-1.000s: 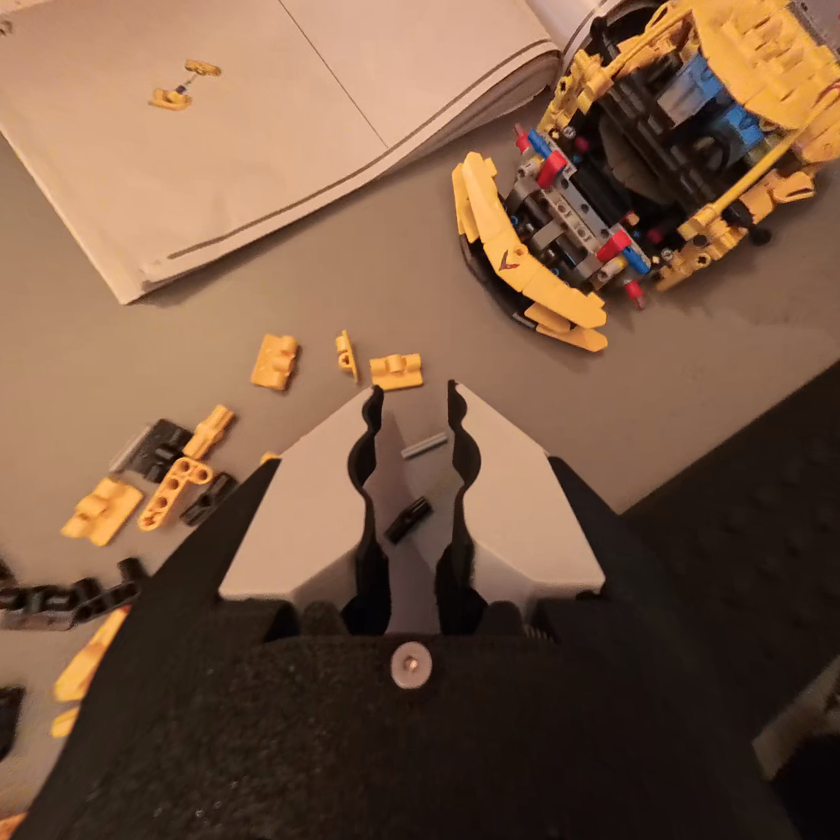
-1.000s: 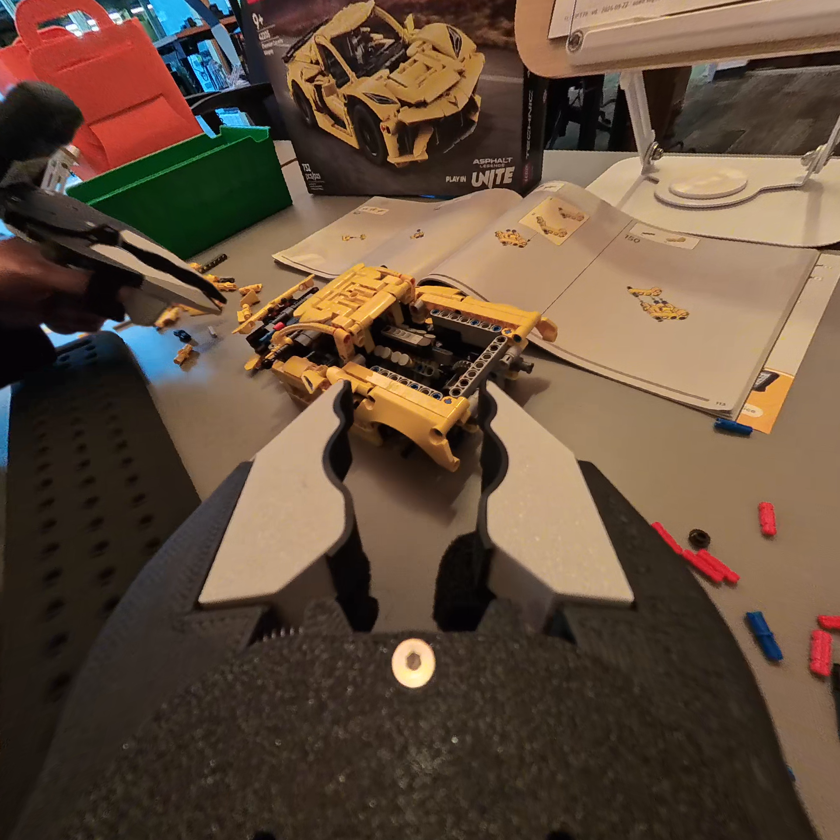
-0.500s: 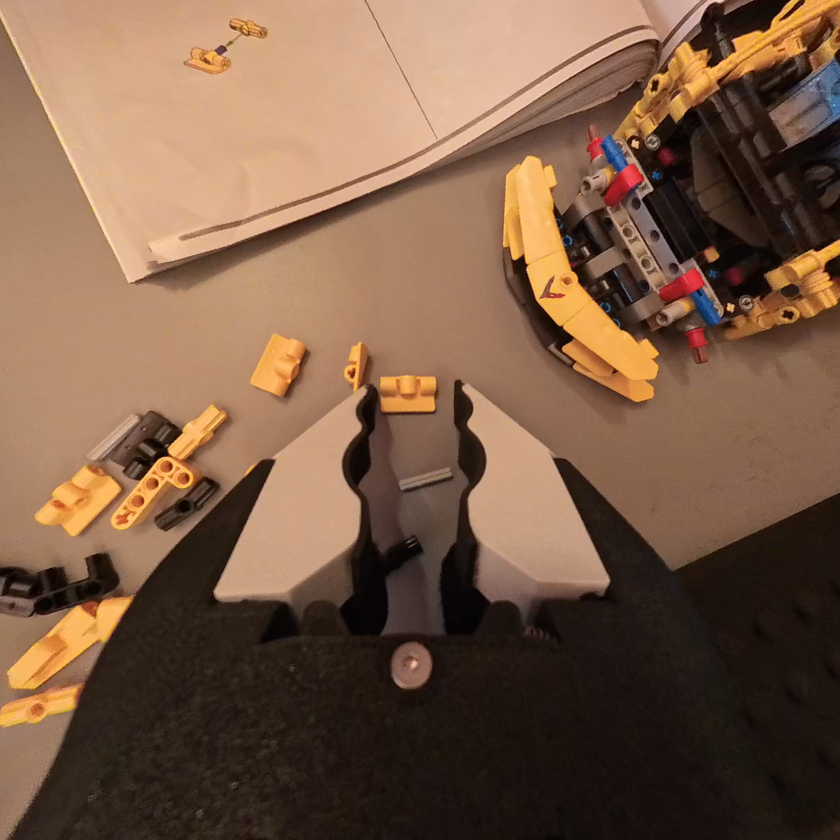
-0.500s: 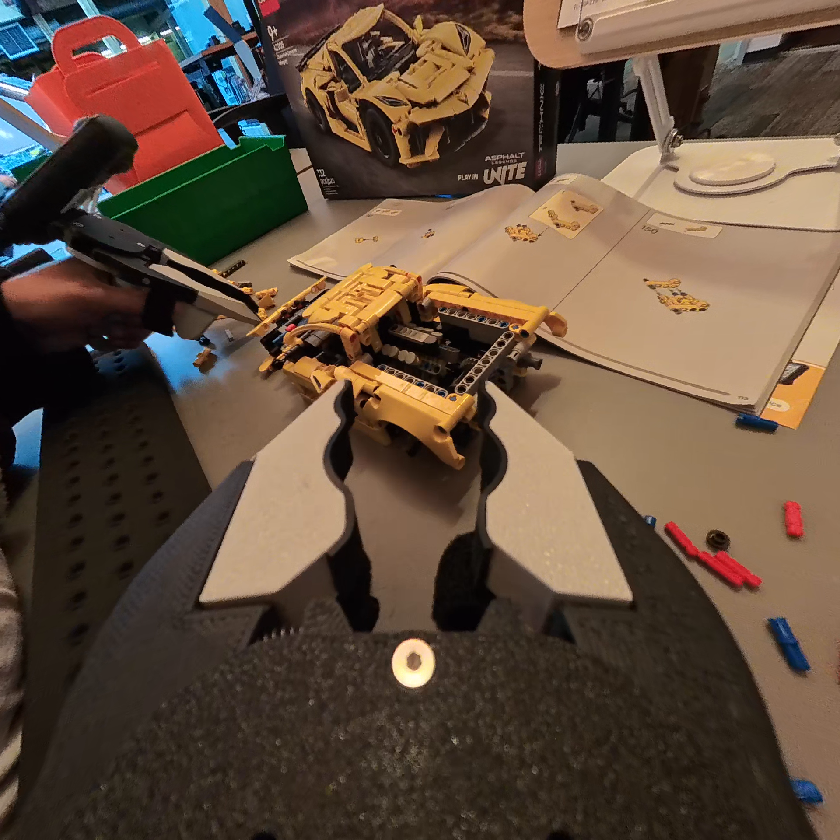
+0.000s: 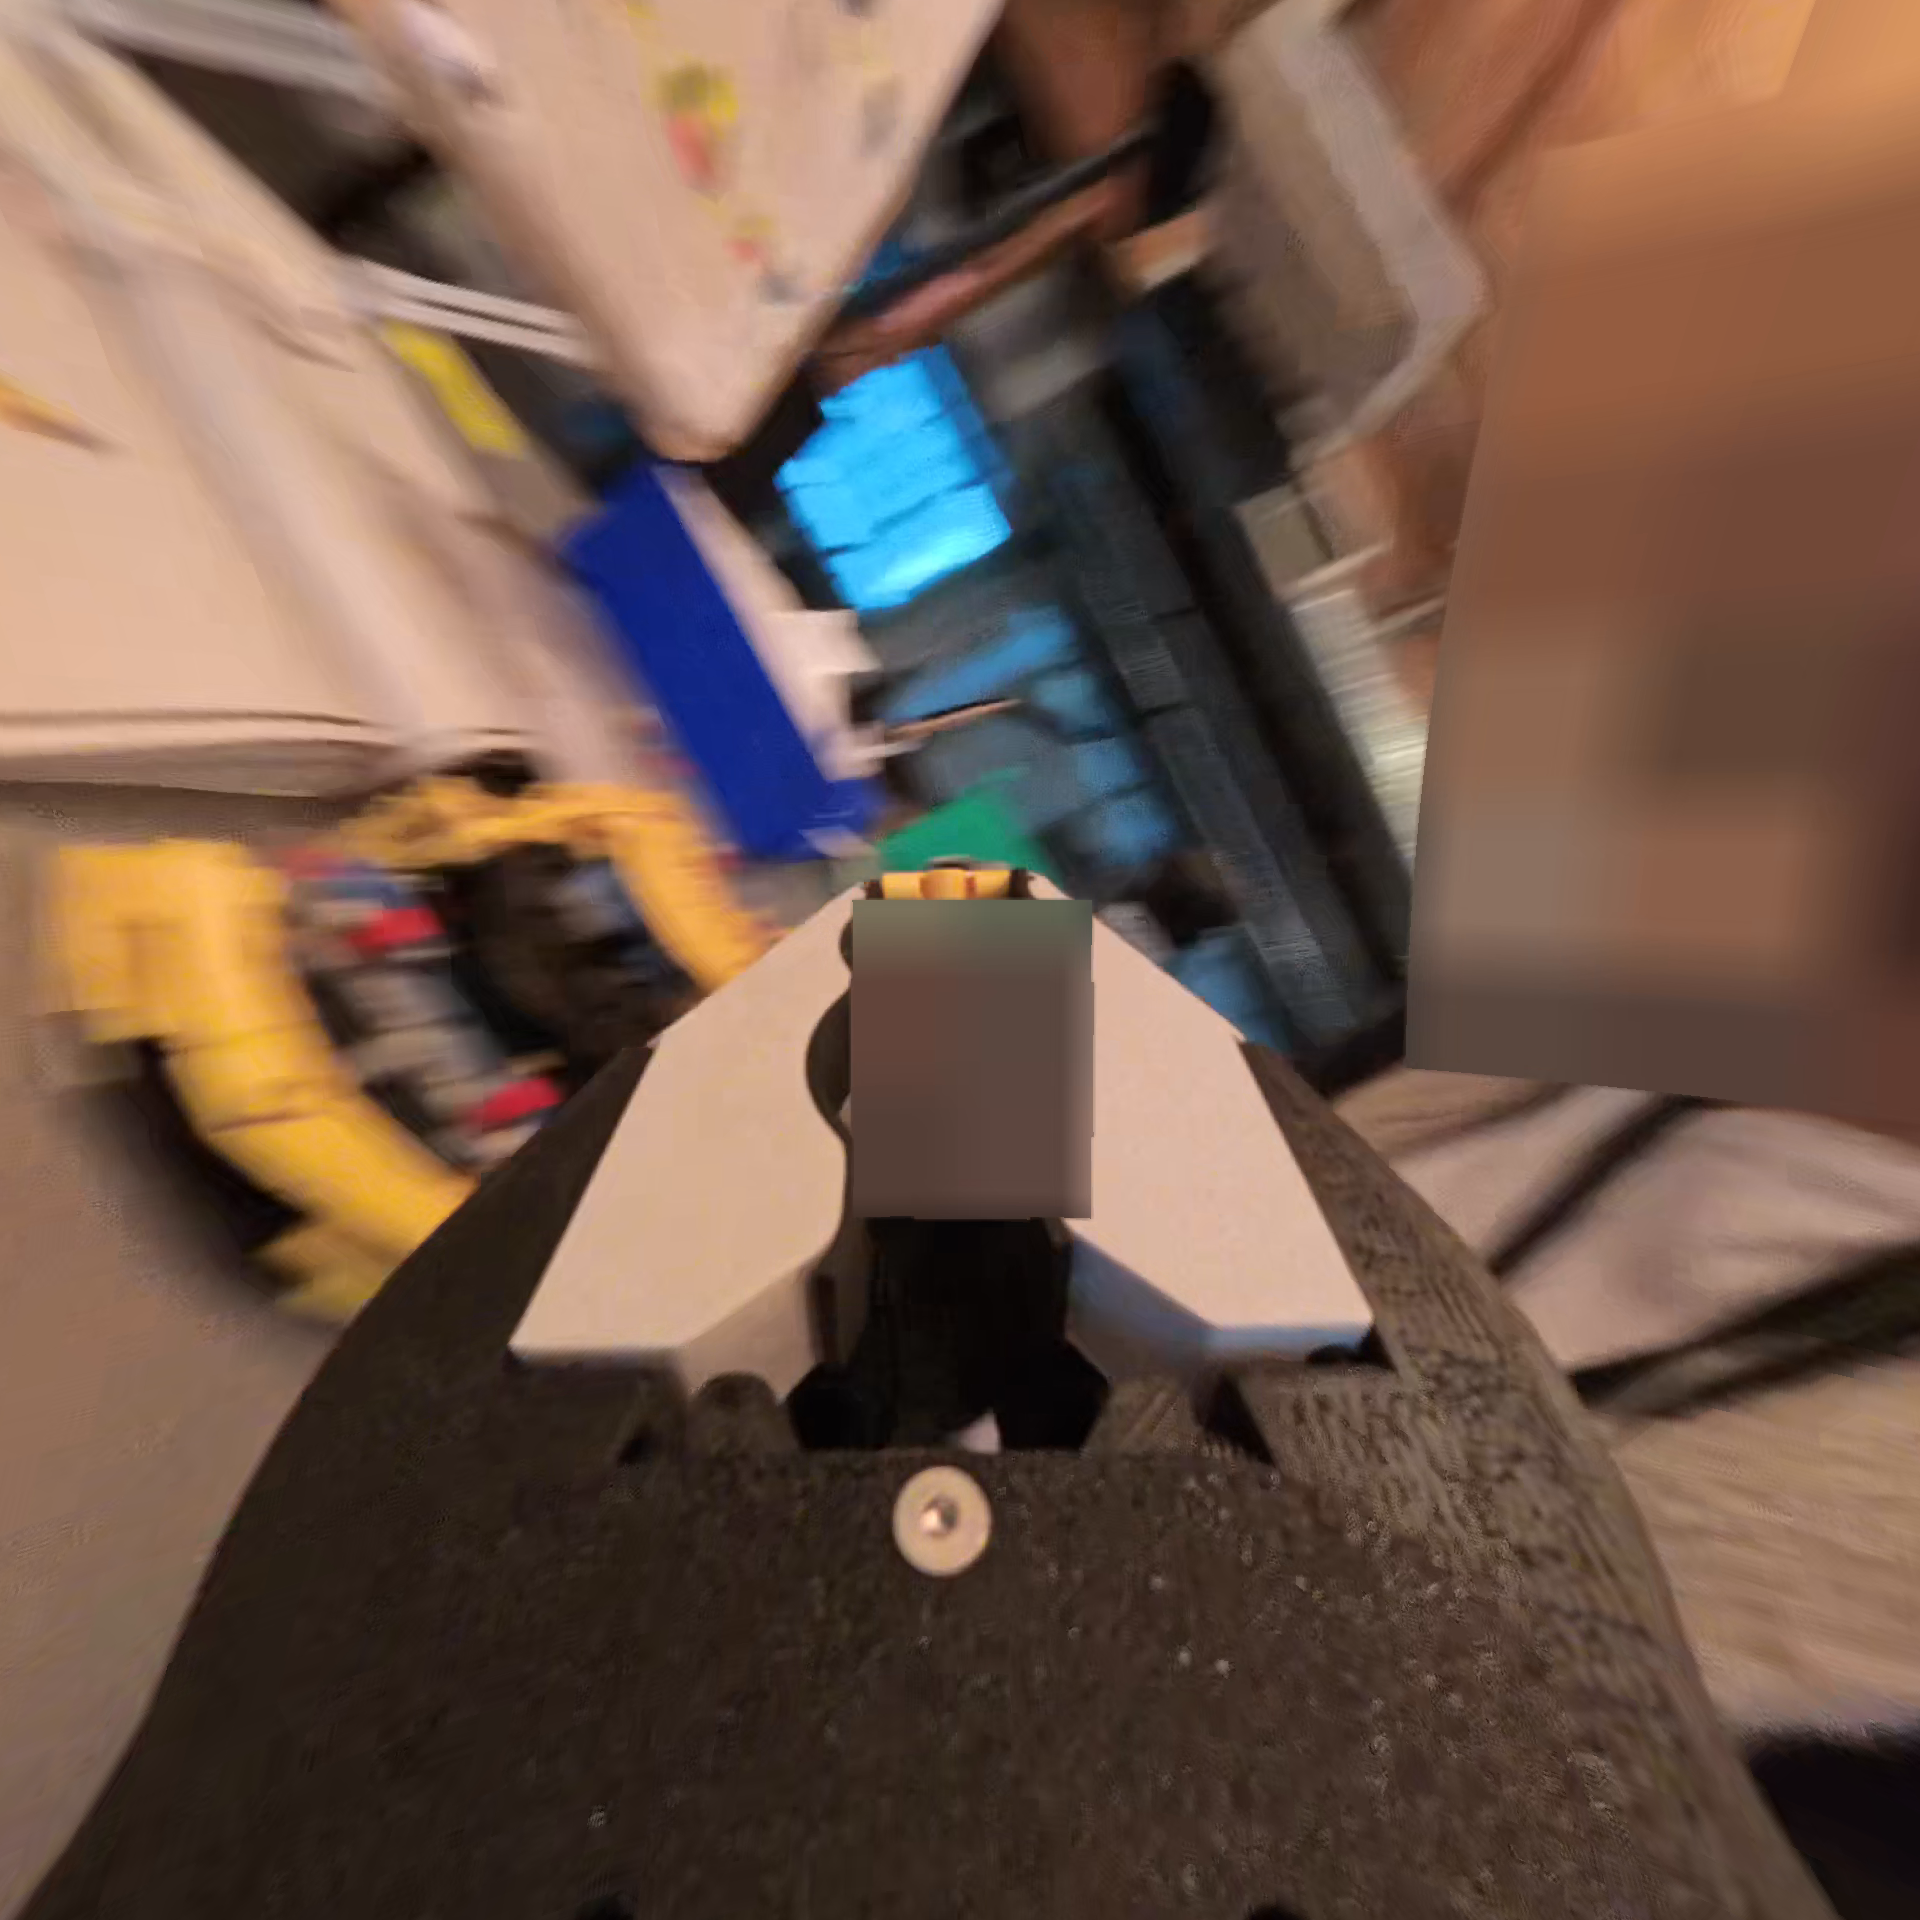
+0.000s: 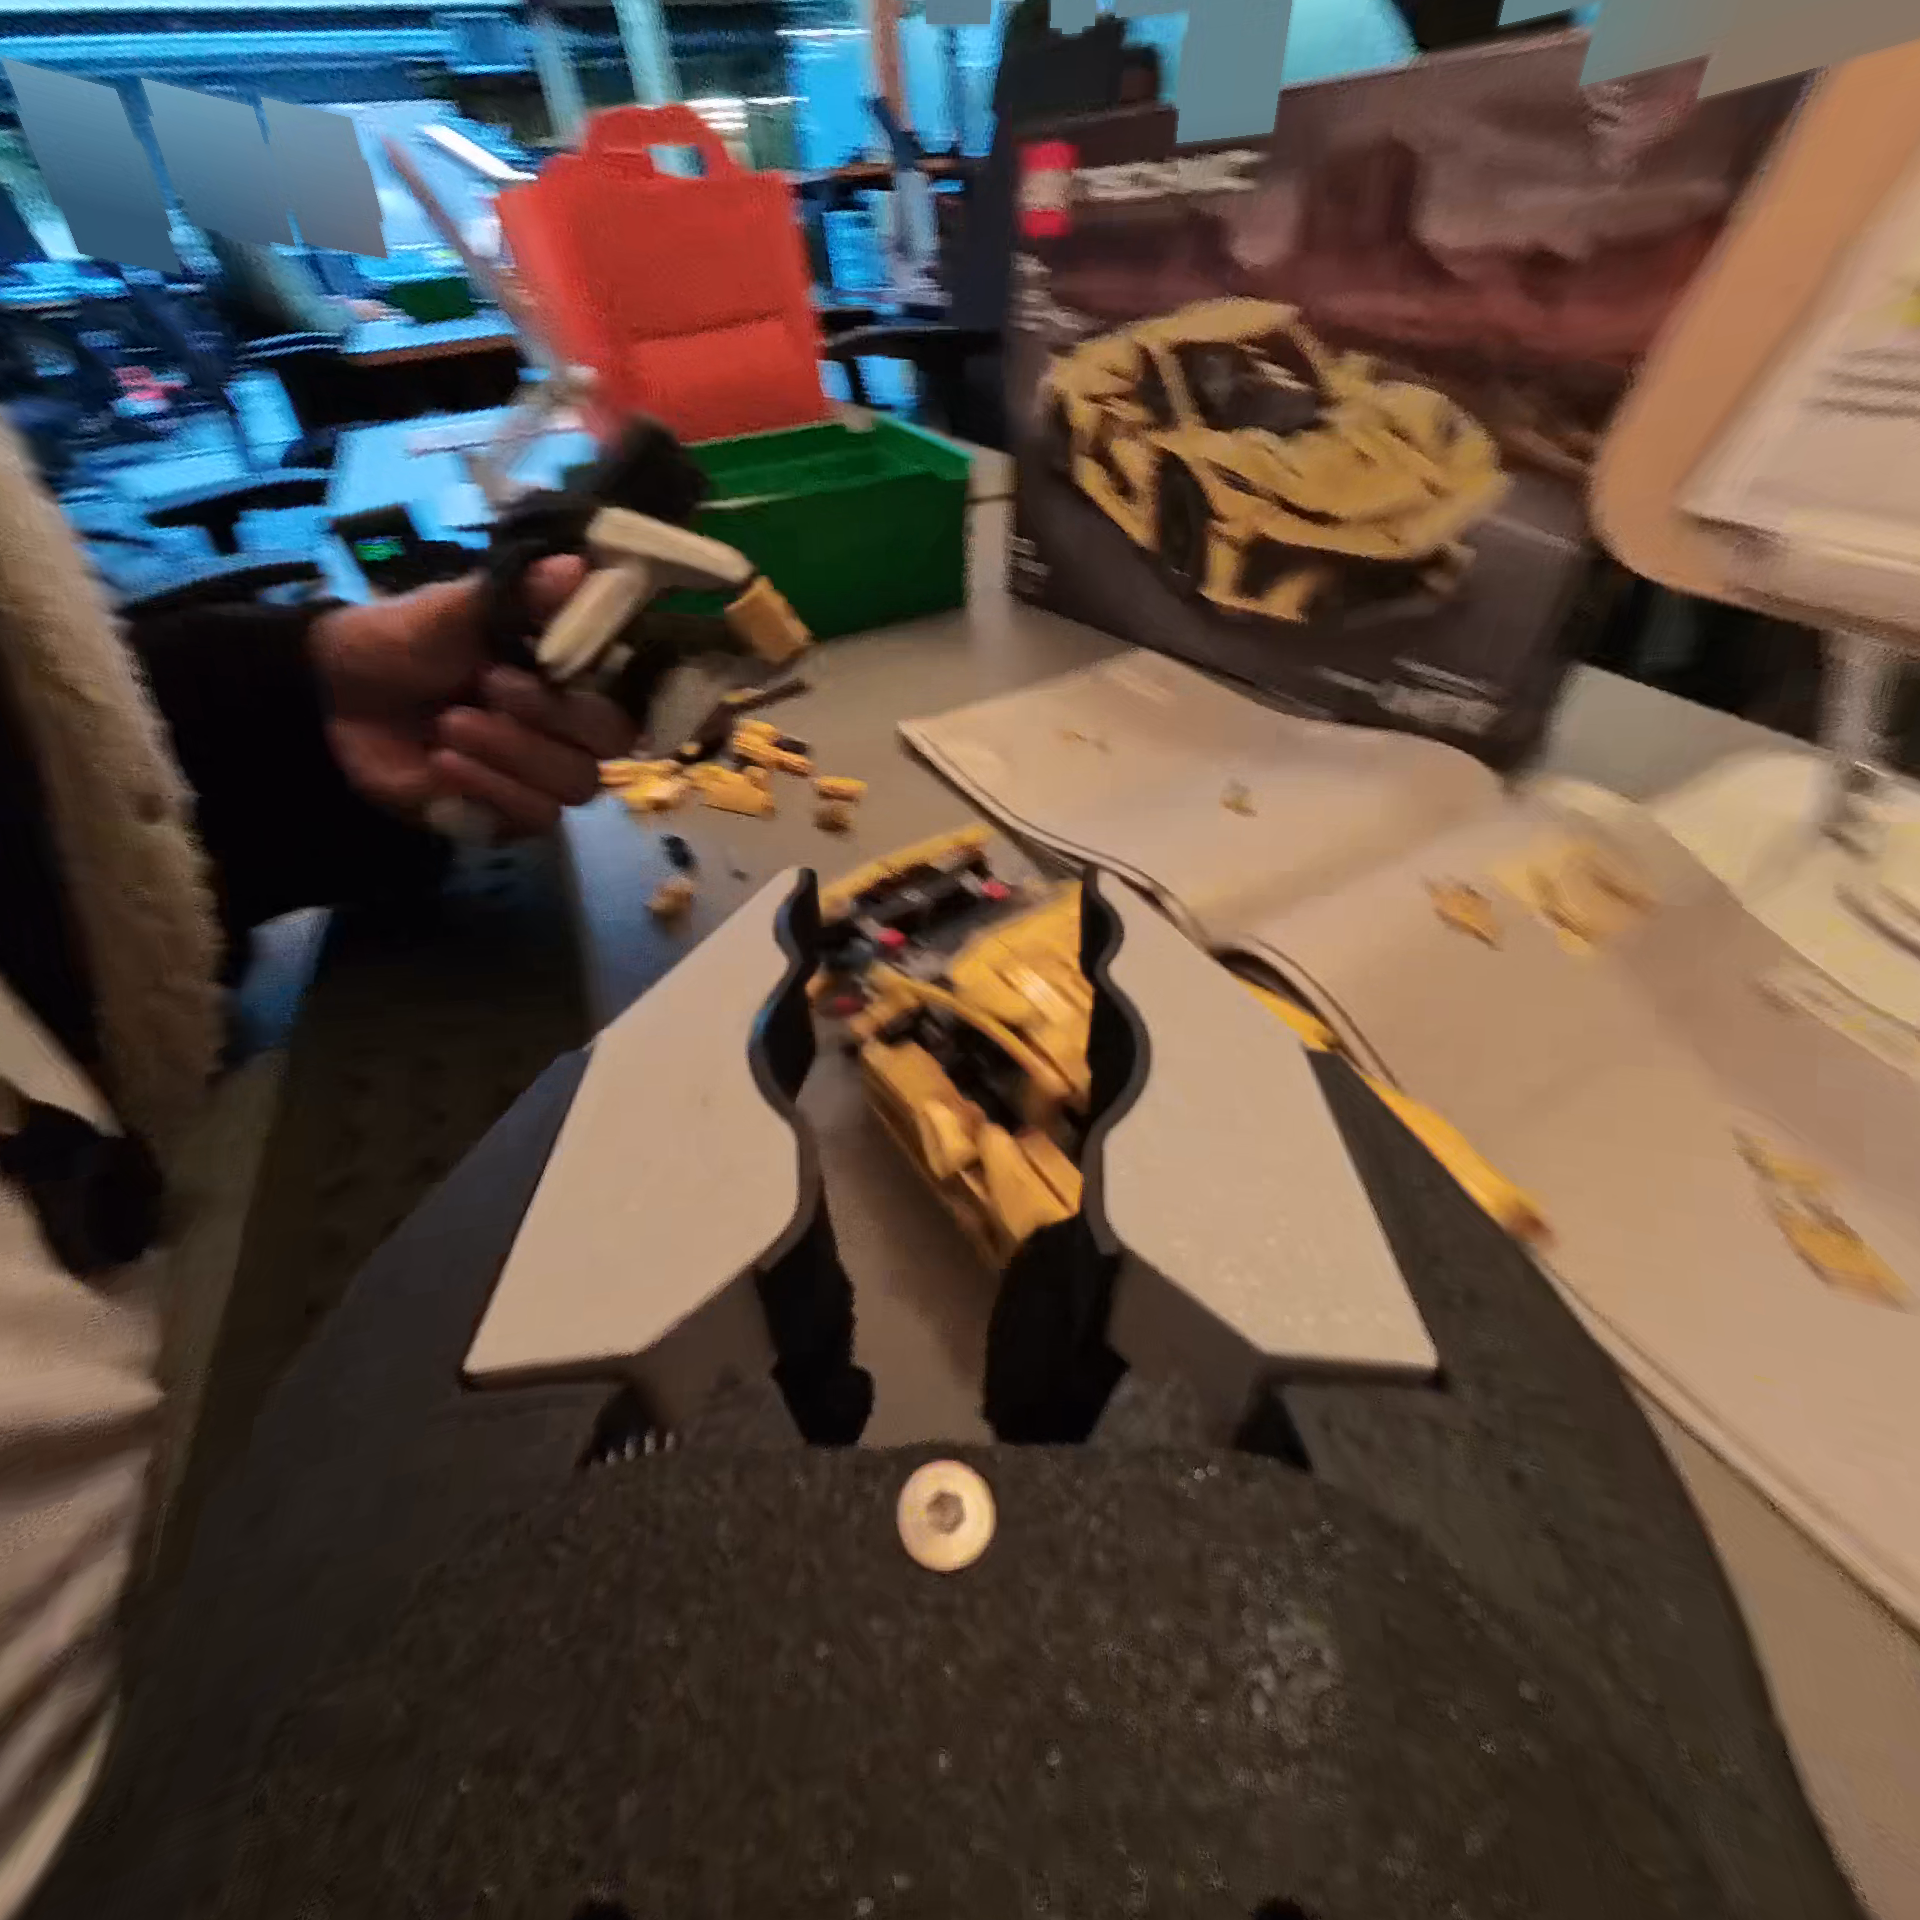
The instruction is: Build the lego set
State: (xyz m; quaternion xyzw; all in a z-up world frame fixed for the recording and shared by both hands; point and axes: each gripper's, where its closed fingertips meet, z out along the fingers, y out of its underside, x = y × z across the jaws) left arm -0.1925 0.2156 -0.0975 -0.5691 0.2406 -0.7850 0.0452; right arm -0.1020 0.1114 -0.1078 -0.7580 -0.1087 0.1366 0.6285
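Note:
The part-built yellow lego car [image 6: 966, 1049] sits on the grey table, seen between the fingers of my right gripper [image 6: 945, 894], which is open and empty just short of it. My left gripper [image 5: 945, 902] is shut on a small yellow lego piece [image 5: 943, 885] at its fingertips and is lifted off the table. The left wrist view is motion-blurred, with the car [image 5: 208, 987] to the left. In the right wrist view the left gripper [image 6: 727, 582] is held up by a hand at the left, the yellow piece [image 6: 769, 621] at its tip.
Loose yellow and black pieces [image 6: 727, 779] lie on the table beyond the car. An open instruction booklet [image 6: 1455, 987] lies to the right. The set's box [image 6: 1299, 447], a green bin [image 6: 842, 520] and an orange bag [image 6: 665, 291] stand at the back. The left gripper's tips are roughly 15 centimeters from the right gripper's.
My left gripper has closed on the small yellow piece and swung up off the table, tilting towards the room. My right gripper stays open and has shifted relative to the car.

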